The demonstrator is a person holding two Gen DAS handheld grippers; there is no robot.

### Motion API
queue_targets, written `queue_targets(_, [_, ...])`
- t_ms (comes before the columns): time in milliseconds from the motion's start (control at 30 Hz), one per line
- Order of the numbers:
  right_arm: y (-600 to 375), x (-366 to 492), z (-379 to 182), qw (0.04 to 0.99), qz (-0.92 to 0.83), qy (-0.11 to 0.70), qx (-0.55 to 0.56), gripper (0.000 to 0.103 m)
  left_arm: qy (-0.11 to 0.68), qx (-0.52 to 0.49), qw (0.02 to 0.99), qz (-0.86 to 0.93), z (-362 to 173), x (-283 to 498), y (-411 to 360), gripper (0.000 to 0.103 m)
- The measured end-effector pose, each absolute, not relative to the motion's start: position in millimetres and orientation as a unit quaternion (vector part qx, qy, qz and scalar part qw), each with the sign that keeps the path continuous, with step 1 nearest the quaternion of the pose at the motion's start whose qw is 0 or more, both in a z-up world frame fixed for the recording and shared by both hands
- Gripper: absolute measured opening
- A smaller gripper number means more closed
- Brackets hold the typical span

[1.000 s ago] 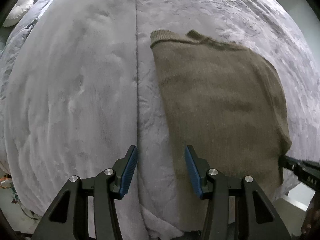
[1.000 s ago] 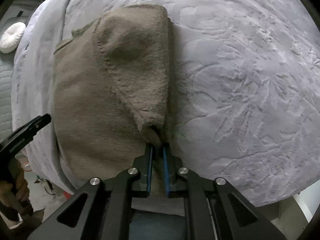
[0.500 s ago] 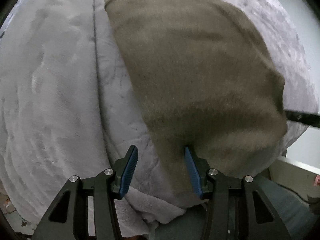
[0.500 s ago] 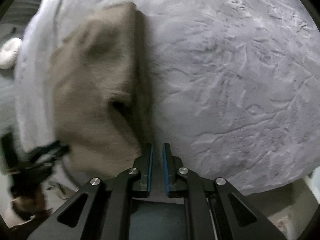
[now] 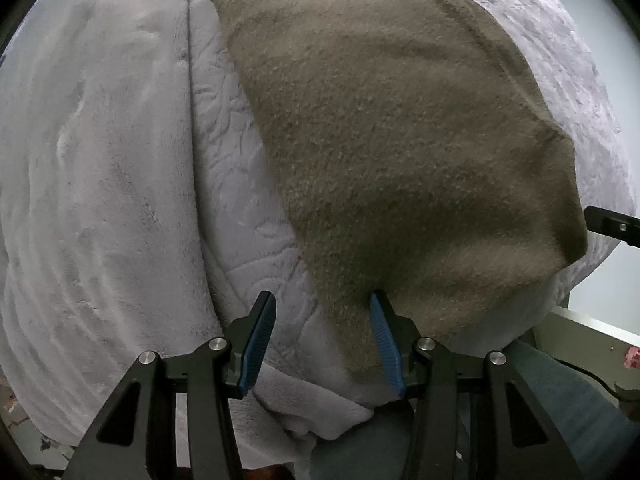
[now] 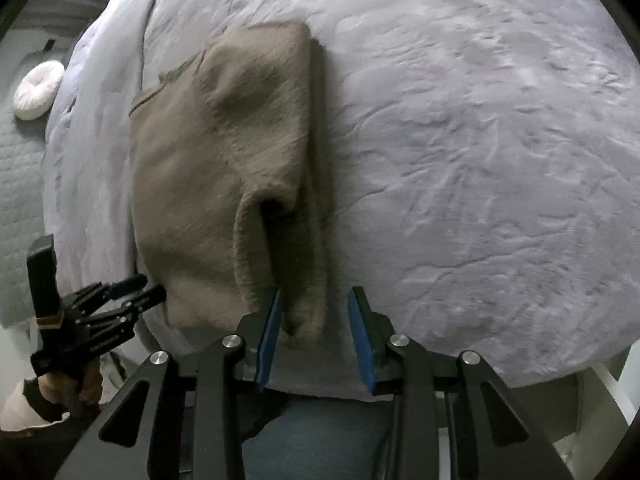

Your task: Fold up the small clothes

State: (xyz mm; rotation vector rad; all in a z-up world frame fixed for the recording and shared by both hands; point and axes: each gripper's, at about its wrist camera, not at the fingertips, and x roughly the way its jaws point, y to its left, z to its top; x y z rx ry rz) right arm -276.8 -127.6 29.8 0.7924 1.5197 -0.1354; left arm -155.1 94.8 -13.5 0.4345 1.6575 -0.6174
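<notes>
A brown knit garment (image 5: 400, 140) lies flat on a grey plush blanket (image 5: 100, 160). My left gripper (image 5: 322, 308) stands open over the garment's near left corner. The cloth's edge runs between its fingers, and the right blue pad (image 5: 380, 328) rests against the knit. The right wrist view shows the same garment (image 6: 224, 152) with a flap folded over it. My right gripper (image 6: 316, 300) is opening, and the flap's near end lies loose between the pads. The left gripper (image 6: 136, 292) shows there at the garment's left edge, held in a hand (image 6: 60, 388).
The blanket (image 6: 480, 160) spreads wide to the right of the garment. A white round cushion (image 6: 38, 90) sits on a quilted cover (image 6: 20, 184) at far left. The person's jeans (image 6: 320, 432) are at the bed's near edge. White furniture (image 5: 592, 340) stands at lower right.
The right gripper's jaws have parted and let go of the flap, which now lies on the garment. The left gripper has come down over the garment's near left corner.
</notes>
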Motion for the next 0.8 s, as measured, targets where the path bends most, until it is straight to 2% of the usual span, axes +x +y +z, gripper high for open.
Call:
queue_targets(167, [-105, -255, 20, 0.648, -0.019, 0.694, 0.313, 0.035, 0.716, 0.197, 0.614, -0.268, -20, -156, 94, 0.051])
queue_targets(200, [-101, -251, 16, 0.647, -0.02, 0.701, 0.298, 0.019, 0.714, 0.201, 0.615, -0.268, -18, -157, 93, 0.051])
queue_targets(233, [-96, -248, 12, 0.646, -0.027, 0.711, 0.277, 0.008, 0.712, 0.203, 0.617, -0.269, -17, -158, 92, 0.051])
queue_targets(533, [-119, -259, -33, 0.608, -0.065, 0.72, 0.329, 0.007, 0.723, 0.19, 0.609, -0.265, -17, -158, 91, 0.051])
queue_targets(800, [-119, -251, -13, 0.613, -0.054, 0.732, 0.294, 0.007, 0.721, 0.191, 0.611, -0.266, -13, -151, 92, 0.051])
